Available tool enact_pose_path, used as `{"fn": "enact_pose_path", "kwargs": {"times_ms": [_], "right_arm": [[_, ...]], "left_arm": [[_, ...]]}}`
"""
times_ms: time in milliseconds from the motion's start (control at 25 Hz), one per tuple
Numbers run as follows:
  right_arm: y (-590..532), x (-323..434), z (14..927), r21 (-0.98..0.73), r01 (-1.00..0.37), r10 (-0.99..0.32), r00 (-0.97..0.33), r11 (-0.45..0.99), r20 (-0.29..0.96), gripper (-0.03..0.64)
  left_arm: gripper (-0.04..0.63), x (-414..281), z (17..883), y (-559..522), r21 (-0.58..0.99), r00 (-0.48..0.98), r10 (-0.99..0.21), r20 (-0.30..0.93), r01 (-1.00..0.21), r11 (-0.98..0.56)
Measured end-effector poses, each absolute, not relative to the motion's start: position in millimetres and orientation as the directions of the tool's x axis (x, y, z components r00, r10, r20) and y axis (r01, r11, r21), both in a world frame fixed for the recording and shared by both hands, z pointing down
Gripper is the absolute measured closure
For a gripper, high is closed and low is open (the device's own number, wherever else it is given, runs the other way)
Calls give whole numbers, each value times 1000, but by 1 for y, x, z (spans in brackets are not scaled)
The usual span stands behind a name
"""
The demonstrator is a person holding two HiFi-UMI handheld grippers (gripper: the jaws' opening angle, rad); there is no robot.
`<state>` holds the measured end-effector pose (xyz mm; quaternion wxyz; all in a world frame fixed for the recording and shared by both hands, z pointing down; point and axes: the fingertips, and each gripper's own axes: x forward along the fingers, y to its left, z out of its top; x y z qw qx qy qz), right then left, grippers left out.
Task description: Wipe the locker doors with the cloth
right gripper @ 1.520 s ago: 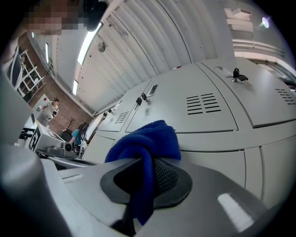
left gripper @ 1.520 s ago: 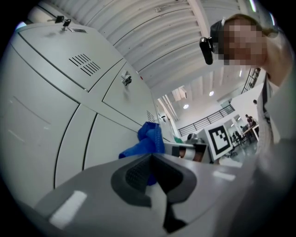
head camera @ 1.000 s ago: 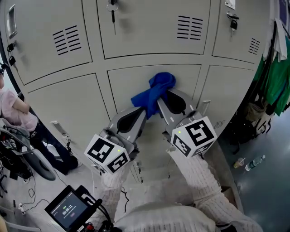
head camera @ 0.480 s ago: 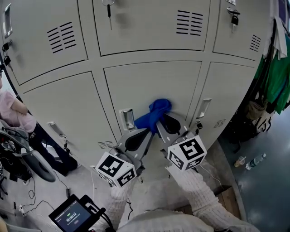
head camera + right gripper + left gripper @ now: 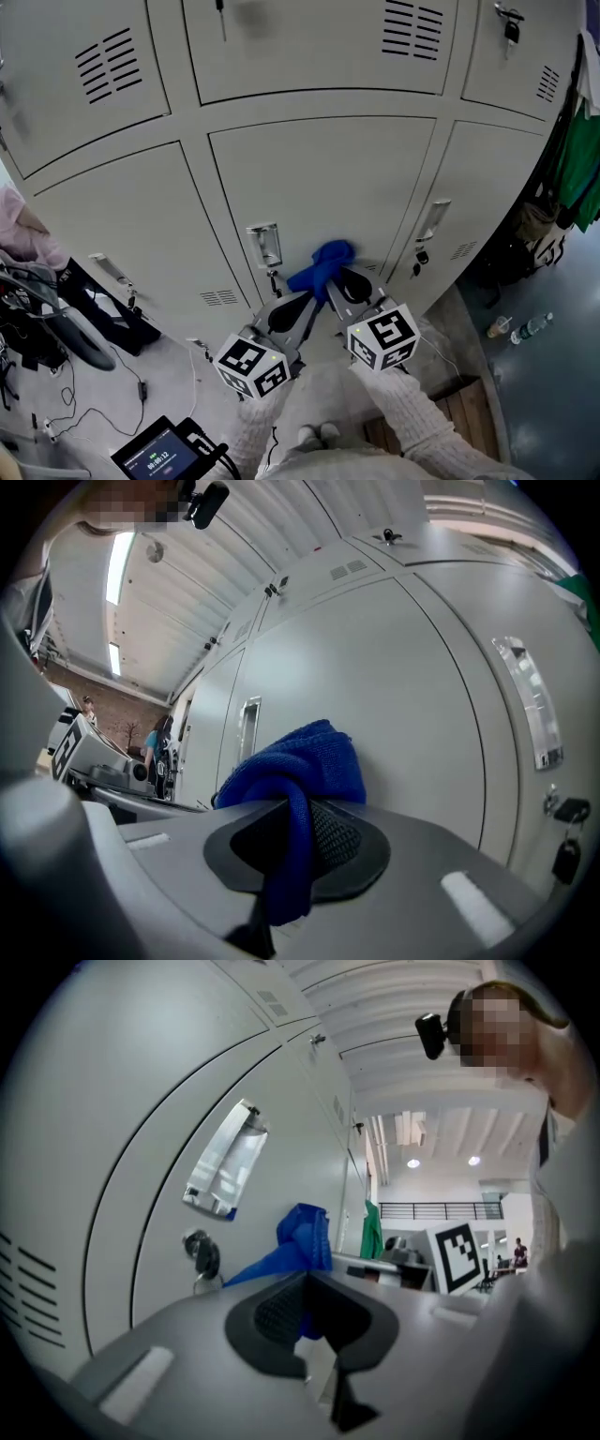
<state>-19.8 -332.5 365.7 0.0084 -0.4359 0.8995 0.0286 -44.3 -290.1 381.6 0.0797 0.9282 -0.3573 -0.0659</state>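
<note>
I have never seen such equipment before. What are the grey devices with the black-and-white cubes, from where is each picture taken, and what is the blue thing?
There is no robot here. A person holds a two-jaw tool in each hand: the left gripper and the right gripper. The marked cubes are parts of them. The head view comes from a camera on the person's head, looking down. Each gripper view comes from a camera riding on that gripper, looking along its jaws. Both grippers are shut on one blue cloth, which appears to touch a grey locker door, to the right of its handle plate.
</note>
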Motion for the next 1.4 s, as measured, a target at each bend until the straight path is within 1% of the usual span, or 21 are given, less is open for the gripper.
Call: {"fn": "enact_pose_path", "kwargs": {"times_ms": [240,560,760,960,1160,1400], "right_arm": [[-334,-22,412,-4,-779,-778,-627,627,50,566],[-337,-22,453,-89,-779,-769,-628,621,122,566],[-337,-22,464,-120,-776,-763,-631,620,140,566],[-336,-21,463,-134,-763,-748,-646,632,153,566],[-329,-3,436,-136,-770,-765,-636,623,100,566],[-327,27,361,-71,-782,-785,-619,619,-22,565]], "left_arm": [[588,-46,419,-296,250,724,-690,-4,-667,-702],[589,-48,459,-298,326,702,-710,51,-684,-653],[589,-49,469,-298,330,697,-713,80,-693,-641],[589,-43,462,-297,310,702,-708,79,-692,-652],[589,-33,435,-292,269,722,-691,34,-672,-690],[589,-14,367,-294,173,751,-655,-84,-636,-752]]}}
